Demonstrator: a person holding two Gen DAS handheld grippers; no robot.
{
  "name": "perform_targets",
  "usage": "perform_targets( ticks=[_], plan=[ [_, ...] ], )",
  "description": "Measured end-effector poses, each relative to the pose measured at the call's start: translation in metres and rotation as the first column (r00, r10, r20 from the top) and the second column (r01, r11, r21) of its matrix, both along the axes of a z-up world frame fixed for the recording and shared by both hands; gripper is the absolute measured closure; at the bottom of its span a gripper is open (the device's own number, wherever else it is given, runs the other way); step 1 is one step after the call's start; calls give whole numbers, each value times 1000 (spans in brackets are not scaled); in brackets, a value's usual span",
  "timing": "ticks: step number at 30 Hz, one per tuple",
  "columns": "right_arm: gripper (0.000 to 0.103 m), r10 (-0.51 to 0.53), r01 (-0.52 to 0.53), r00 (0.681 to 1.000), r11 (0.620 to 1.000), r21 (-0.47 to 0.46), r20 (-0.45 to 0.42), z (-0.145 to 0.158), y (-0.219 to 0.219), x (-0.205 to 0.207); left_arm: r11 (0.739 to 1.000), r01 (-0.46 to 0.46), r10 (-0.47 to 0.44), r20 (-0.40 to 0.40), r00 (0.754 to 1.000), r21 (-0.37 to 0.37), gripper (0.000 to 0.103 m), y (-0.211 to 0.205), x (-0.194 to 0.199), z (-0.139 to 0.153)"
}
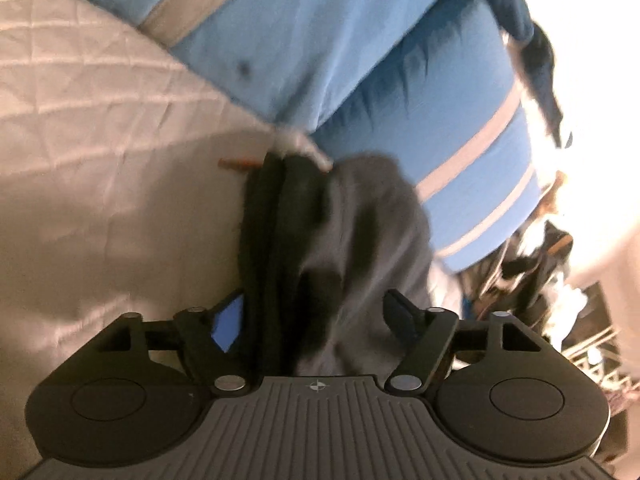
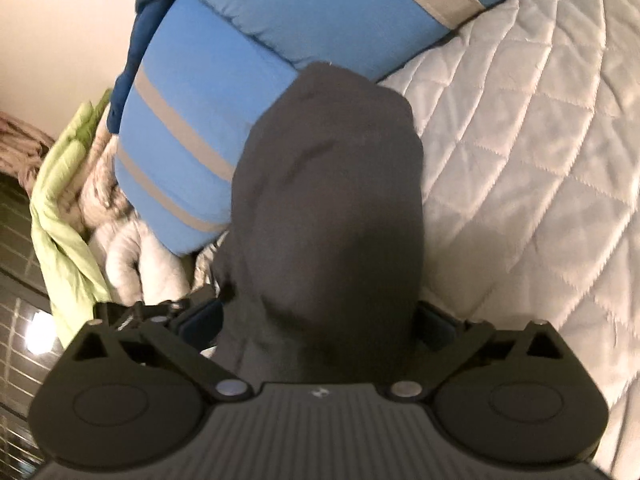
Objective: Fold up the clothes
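Note:
A dark grey garment [image 1: 340, 240] fills the gap between the fingers of my left gripper [image 1: 314, 320], which is shut on a thick bunch of it. The cloth trails forward in black folds, and a pale tag or cord end [image 1: 304, 146] shows at its far tip. The view is blurred by motion. In the right wrist view the same dark garment [image 2: 328, 208] spans from pad to pad of my right gripper [image 2: 318, 324], shut on a wide wad. It reaches out over the pillows, and its far end and the fingertips are hidden by cloth.
A white quilted bedspread [image 2: 520, 160] lies under everything. Two blue pillows with grey stripes [image 2: 192, 128] sit ahead, with a navy cloth [image 2: 148, 8] behind them. A green garment [image 2: 60, 208] and pale clothes [image 2: 128, 248] are heaped at the bed's left edge.

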State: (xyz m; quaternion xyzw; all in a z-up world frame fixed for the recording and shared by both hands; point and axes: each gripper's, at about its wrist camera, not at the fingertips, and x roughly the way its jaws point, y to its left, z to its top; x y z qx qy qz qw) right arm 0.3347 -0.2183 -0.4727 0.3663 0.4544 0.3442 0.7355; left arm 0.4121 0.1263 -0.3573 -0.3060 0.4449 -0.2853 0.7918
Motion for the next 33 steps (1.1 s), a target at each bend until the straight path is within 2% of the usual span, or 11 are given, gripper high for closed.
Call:
perform_targets(
  ticks=[3, 13, 15, 17, 18, 22, 25, 29, 30, 31, 33],
  plan=[
    [0, -25, 25, 1000, 1000, -11, 12, 1, 2, 16, 1000, -23, 23, -6, 1000, -9, 27, -1, 18, 0],
    [1, -105, 107, 994, 992, 68, -40, -7, -1, 70, 1000, 12, -13, -70, 997, -15, 27, -33, 67, -18],
    [9, -102, 105, 994, 993, 51, -49, -11, 2, 75, 1000, 3, -4, -74, 997, -7, 28, -34, 71, -21],
    [25, -108, 109, 993, 994, 22, -46, -13, 7, 77, 1000, -5, 5, -79, 997, 2, 62, -35, 75, -24],
    [30, -113, 113, 993, 994, 7, -38, -13, 8, 76, 1000, -9, 10, -81, 997, 6, 75, -35, 76, -25],
    [50, -107, 108, 994, 993, -44, 21, -10, 11, 69, 999, -23, 25, -60, 998, 25, 84, -37, 75, -26],
    [57, -107, 112, 992, 990, -82, 64, -7, 13, 62, 999, -37, 38, -42, 998, 40, 86, -38, 73, -23],
    [54, -115, 119, 992, 989, -88, 51, -7, 10, 62, 997, -55, 56, -19, 998, 60, 81, -40, 70, -19],
    [46, -120, 123, 992, 989, -85, 38, -7, 8, 63, 996, -59, 60, -13, 998, 64, 78, -40, 69, -18],
    [23, -126, 127, 992, 989, -80, 26, -8, 7, 64, 996, -64, 64, -7, 998, 69, 72, -41, 69, -17],
    [16, -137, 138, 990, 989, -52, 14, -9, 4, 63, 994, -73, 73, 5, 997, 79, 60, -42, 67, -14]
  ],
)
